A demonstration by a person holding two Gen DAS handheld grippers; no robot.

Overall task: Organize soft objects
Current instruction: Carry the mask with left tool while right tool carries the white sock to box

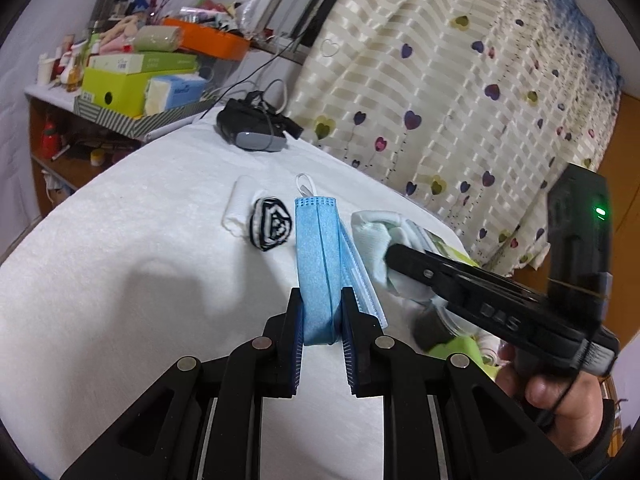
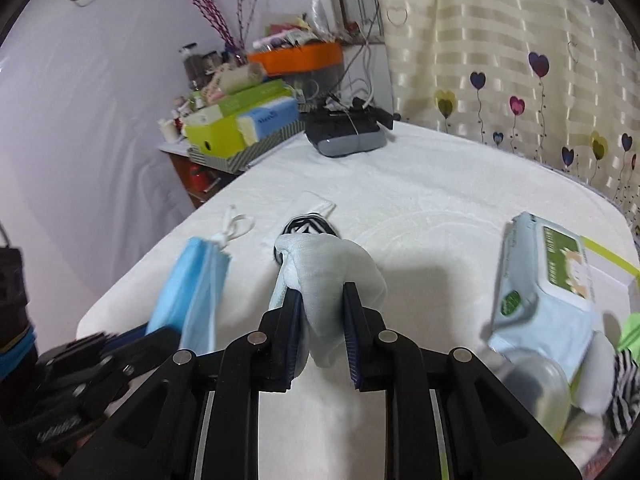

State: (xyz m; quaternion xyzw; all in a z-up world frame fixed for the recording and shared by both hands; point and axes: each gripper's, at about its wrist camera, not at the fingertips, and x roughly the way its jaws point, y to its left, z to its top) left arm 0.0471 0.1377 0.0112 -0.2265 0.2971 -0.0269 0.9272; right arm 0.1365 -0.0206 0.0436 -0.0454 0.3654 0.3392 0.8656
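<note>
"What did you have in each hand just then?"

"My left gripper (image 1: 320,312) was clamped on the folded blue face mask (image 1: 318,264), which stood on edge between the pads, above the white bedcover (image 1: 120,240). My right gripper (image 2: 322,312) was pinched on a pale, soft bundle of cloth (image 2: 332,268), most likely a rolled sock, held clear of the cover."

"And the rest?"

"A rolled black-and-white striped sock (image 1: 270,224) lay against a white roll (image 1: 240,206) further out on the cover. A pack of wet wipes (image 2: 540,288) sat to my right, well apart from those."

"So which step was that?"

"I judged it the carry: both pieces gripped, neither placed. Next, I reckoned, each had to go down beside the striped sock, in line, set on the cover before the pads let go, the mask kept folded."
</note>
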